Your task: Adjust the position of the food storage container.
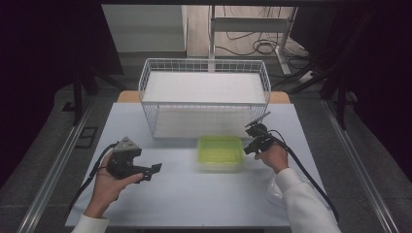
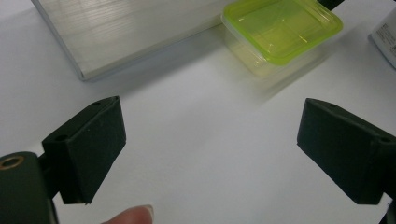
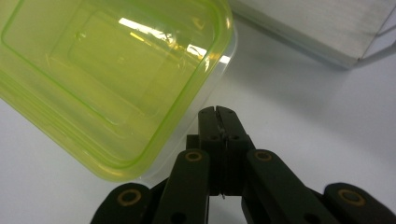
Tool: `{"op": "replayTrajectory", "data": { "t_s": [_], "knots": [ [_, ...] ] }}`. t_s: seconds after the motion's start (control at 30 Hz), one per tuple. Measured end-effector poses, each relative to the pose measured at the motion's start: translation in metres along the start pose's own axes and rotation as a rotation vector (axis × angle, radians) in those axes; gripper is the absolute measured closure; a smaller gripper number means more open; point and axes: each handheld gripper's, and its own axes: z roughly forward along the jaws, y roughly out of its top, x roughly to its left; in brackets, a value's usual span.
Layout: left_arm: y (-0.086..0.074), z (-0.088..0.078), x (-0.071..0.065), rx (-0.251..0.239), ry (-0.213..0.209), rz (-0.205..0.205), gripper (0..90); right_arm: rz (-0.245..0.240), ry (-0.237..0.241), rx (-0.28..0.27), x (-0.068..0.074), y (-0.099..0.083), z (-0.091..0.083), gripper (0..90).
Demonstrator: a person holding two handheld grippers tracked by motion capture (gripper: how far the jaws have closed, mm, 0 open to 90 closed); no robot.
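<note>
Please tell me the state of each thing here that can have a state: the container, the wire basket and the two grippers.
Green-lidded container: lid on, upright on the table.
Wire basket: upright, open at the top, a white board inside.
Left gripper: fingers wide open, nothing between them.
Right gripper: fingers shut together, holding nothing, beside the container's edge.

Sq. clear plastic container (image 1: 220, 152) w/ green lid, shut, upright, flat on table, just before wire basket (image 1: 204, 97)
</note>
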Motion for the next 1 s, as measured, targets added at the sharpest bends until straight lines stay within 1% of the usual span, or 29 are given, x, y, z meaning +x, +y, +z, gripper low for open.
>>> {"op": "replayTrajectory", "data": {
  "t_s": [0.13,0.23,0.33,0.43,0.6,0.67,0.87,0.93,1.0],
  "knots": [
    [0.0,-0.001,0.0,-0.003,0.001,-0.002,7.4,-0.006,-0.004,-0.005,0.002,0.003,0.003,89.2],
    [0.0,0.0,0.0,-0.002,0.001,-0.002,7.4,-0.009,-0.003,-0.002,0.007,0.005,0.006,89.2],
    [0.0,0.0,0.0,-0.001,0.0,-0.002,7.4,-0.039,-0.006,0.012,0.014,0.007,0.01,89.3],
    [0.0,0.001,0.0,0.002,0.001,0.0,7.4,-0.048,-0.006,0.007,0.017,0.009,0.011,89.2],
    [0.0,0.001,0.0,0.004,-0.001,-0.001,7.4,-0.046,0.003,-0.004,0.021,0.011,0.011,89.3],
    [0.0,0.001,0.0,0.004,0.0,0.0,7.4,-0.057,0.007,-0.009,0.022,0.012,0.011,89.2],
    [0.0,0.002,0.0,0.006,0.001,0.001,7.4,-0.066,0.009,-0.007,0.023,0.012,0.012,89.3],
    [0.0,0.001,0.0,0.005,0.0,0.001,7.3,-0.077,0.0,-0.006,0.023,0.011,0.009,89.3],
    [0.0,0.0,0.0,0.001,0.002,0.001,7.3,-0.083,-0.017,-0.011,0.02,0.009,0.003,89.2]
  ]
}}
